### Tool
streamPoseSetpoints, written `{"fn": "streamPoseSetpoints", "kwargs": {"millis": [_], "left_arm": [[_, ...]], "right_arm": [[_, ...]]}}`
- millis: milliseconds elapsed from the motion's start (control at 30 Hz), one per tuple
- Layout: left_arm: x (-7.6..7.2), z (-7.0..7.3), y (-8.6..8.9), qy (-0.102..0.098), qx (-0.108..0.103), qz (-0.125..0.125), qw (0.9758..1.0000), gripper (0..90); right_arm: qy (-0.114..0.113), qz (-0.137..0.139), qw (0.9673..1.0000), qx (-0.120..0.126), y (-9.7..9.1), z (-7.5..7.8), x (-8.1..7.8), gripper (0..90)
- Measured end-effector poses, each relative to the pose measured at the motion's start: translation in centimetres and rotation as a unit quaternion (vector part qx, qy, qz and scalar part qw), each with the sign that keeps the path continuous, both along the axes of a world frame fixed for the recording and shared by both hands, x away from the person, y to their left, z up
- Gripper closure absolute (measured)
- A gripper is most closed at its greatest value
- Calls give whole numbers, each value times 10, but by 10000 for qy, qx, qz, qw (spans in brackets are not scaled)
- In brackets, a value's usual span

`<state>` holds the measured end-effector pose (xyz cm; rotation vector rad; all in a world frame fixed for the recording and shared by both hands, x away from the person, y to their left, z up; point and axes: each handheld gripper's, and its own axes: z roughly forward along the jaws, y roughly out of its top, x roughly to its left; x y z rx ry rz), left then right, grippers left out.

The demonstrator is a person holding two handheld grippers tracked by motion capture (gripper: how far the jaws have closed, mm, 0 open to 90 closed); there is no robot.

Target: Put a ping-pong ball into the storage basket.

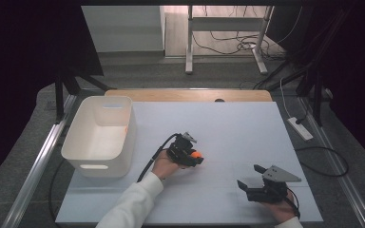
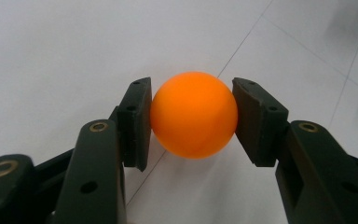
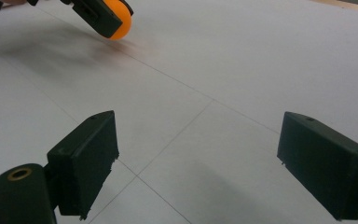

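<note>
A small orange ball (image 2: 194, 114) sits between the two black pads of my left gripper (image 2: 192, 121), which press on its sides just above the white table. In the high view the same ball (image 1: 196, 154) shows at the tip of the left gripper (image 1: 195, 157) near the table's middle, held by a hand in a white sleeve. From the right gripper view the ball (image 3: 121, 23) appears at the top left, still clamped. My right gripper (image 3: 198, 161) stands open over bare table, nothing between its fingers; it rests at the front right (image 1: 249, 183).
A white plastic bin (image 1: 100, 137) stands at the table's left side, its inside mostly bare. The white tabletop (image 1: 237, 128) has faint seam lines. Cables and a power strip (image 1: 300, 128) lie on the floor to the right, beyond the table's edge.
</note>
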<state>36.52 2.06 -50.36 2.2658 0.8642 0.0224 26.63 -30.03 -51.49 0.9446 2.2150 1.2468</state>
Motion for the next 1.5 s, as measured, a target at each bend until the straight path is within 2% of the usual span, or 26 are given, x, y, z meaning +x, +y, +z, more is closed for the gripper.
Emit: {"fn": "streamPoseSetpoints", "kwargs": {"millis": [333, 700, 933, 1500], "left_arm": [[-4, 10, 7, -103, -221, 86, 9997, 501], [-9, 18, 11, -251, -337, 112, 9991, 501], [-14, 25, 14, -401, -454, 119, 9981, 501], [-22, 41, 26, -628, -683, 182, 9955, 501]], "right_arm": [[-25, -15, 10000, -7, 0, 0, 0, 121], [-15, -1, 10000, -26, 0, 0, 0, 121], [-17, 9, 10000, -21, 0, 0, 0, 121], [-17, 11, 10000, -22, 0, 0, 0, 121]]}}
